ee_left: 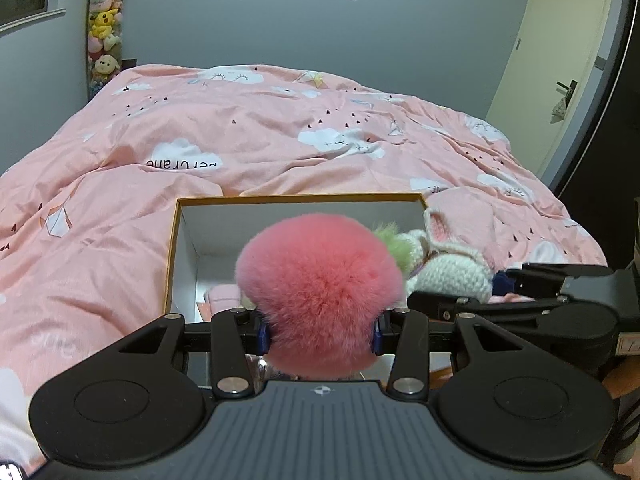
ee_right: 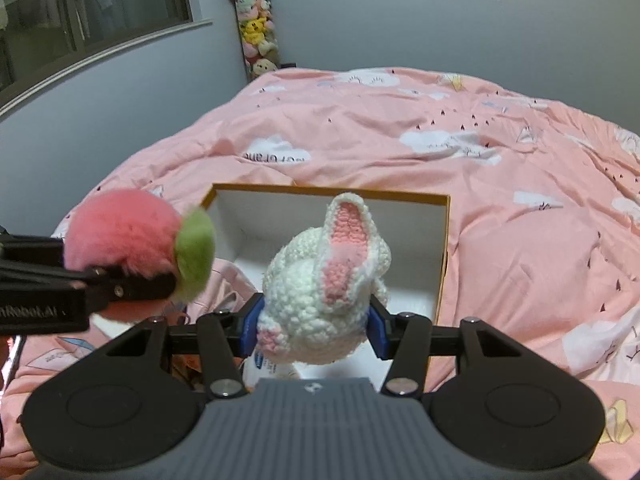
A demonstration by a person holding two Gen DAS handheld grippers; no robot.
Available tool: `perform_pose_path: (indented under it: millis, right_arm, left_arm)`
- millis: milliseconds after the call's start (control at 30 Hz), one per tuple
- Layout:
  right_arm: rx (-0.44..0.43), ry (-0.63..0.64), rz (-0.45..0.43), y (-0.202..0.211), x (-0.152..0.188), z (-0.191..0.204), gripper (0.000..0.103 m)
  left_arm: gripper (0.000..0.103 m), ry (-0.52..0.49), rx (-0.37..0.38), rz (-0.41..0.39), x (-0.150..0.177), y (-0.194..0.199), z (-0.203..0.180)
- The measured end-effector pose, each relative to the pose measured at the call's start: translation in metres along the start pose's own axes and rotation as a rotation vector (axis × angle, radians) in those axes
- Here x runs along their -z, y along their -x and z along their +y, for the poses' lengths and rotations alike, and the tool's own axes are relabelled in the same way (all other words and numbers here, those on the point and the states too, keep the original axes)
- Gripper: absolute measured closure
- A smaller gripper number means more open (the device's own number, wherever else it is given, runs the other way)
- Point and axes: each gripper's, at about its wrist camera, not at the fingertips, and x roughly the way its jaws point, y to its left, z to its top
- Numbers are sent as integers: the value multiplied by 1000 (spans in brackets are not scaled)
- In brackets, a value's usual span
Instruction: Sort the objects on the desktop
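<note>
A fluffy pink pompom toy [ee_left: 320,280] with a green tuft fills the jaws of my left gripper [ee_left: 319,334], which is shut on it; it also shows in the right wrist view as the pink toy [ee_right: 124,240]. My right gripper [ee_right: 314,326] is shut on a white crocheted bunny [ee_right: 320,280] with pink ear linings, also seen as the bunny [ee_left: 452,268]. Both toys hang side by side just in front of an open box [ee_left: 188,236] with an orange rim and white inside, the box [ee_right: 440,248] lying on the bed.
A pink duvet [ee_left: 260,140] with cloud prints covers the bed. Something pink [ee_left: 224,296] lies on the box floor. A column of plush toys [ee_left: 105,28] stands in the far corner. A door [ee_left: 560,60] is at the right, a window [ee_right: 92,4] at the left.
</note>
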Motion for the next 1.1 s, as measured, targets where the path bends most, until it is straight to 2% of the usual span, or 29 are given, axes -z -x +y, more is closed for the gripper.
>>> perform_pose_path:
  millis: [300, 567, 733, 1100]
  right_arm:
    - [34, 10, 50, -43, -2, -6, 49]
    - [32, 31, 144, -73, 13, -7, 49]
    - [72, 83, 145, -79, 19, -1, 48]
    - [14, 147, 301, -86, 18, 7, 43]
  left_arm:
    - [54, 26, -20, 28, -21, -28, 22]
    - [54, 34, 5, 62, -29, -54, 24]
    - [54, 21, 12, 85, -30, -66, 23]
    - [54, 27, 13, 123, -27, -81, 29]
